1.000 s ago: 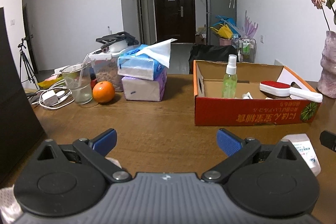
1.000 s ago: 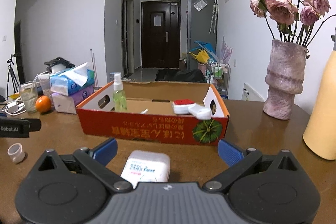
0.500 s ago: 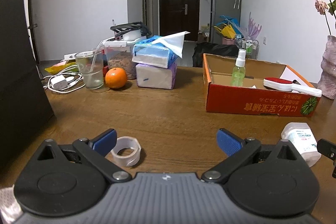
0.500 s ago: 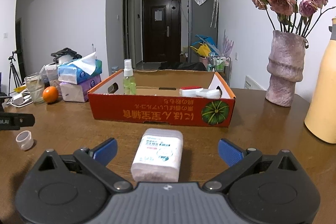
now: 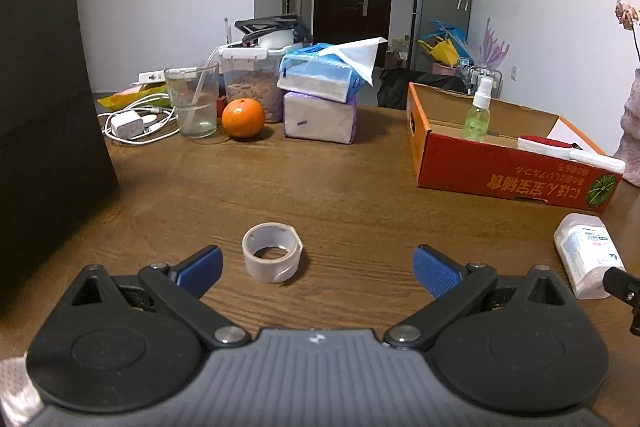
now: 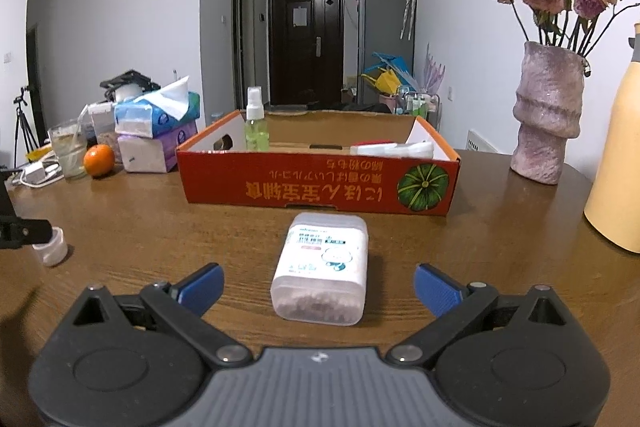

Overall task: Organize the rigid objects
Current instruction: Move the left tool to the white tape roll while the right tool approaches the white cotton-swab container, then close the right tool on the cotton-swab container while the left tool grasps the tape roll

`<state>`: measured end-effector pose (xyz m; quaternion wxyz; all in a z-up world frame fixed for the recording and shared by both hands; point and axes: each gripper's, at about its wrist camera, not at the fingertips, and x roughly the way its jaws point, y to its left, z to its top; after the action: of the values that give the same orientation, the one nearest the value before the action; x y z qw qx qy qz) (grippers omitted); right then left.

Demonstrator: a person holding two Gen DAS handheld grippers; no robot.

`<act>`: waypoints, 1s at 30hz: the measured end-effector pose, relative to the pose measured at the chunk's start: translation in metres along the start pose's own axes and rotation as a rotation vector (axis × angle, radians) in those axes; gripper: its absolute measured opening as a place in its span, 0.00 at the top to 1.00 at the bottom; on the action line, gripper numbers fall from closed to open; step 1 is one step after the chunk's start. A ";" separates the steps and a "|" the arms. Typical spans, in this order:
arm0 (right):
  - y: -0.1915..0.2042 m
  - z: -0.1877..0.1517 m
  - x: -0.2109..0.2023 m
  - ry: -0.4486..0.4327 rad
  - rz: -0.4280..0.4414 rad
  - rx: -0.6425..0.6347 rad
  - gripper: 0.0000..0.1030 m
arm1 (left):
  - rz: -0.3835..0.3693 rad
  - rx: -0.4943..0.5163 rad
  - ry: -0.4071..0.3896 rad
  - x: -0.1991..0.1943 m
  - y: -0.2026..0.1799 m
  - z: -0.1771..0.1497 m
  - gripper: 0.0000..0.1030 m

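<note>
Left gripper (image 5: pixel 316 265), jaws apart, faces a tape roll (image 5: pixel 272 252) lying on the wooden surface (image 5: pixel 340 187); right gripper (image 6: pixel 318 287), jaws apart, faces a cotton-swab box (image 6: pixel 322 267) lying before the orange carton (image 6: pixel 316 183)

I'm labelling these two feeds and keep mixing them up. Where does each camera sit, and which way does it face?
Left wrist: sits on the left gripper, facing across the table at the tape roll; its open blue fingers show.
Right wrist: sits on the right gripper, facing the cotton swab box and red cardboard box; its open fingers show.
Shared: tape roll, swab box, red box, spray bottle, orange.
</note>
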<state>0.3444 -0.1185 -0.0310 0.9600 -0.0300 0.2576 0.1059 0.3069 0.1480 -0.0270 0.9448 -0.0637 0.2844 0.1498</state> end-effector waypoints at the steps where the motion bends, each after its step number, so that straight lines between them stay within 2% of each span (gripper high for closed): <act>1: 0.001 0.000 0.003 0.005 -0.003 -0.005 0.02 | -0.001 -0.001 0.003 0.001 0.001 0.000 0.00; 14: 0.000 0.005 0.063 0.096 -0.076 0.007 0.11 | 0.013 -0.016 0.063 0.023 0.008 -0.004 0.00; 20: 0.002 0.009 0.079 0.124 -0.091 0.004 0.25 | 0.029 -0.027 0.085 0.033 0.012 -0.003 0.00; 21: 0.002 0.009 0.081 0.132 -0.082 0.006 0.35 | 0.032 -0.029 0.088 0.034 0.013 -0.004 0.00; 22: 0.002 0.009 0.082 0.141 -0.075 0.009 0.38 | 0.036 -0.031 0.092 0.036 0.014 -0.003 0.00; 30: 0.007 0.008 0.079 0.112 -0.073 -0.015 0.38 | 0.056 -0.029 0.109 0.049 0.019 -0.002 0.00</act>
<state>0.4137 -0.0959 -0.0635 0.9470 -0.0525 0.3089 0.0710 0.3389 0.1780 -0.0563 0.9224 -0.0775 0.3347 0.1764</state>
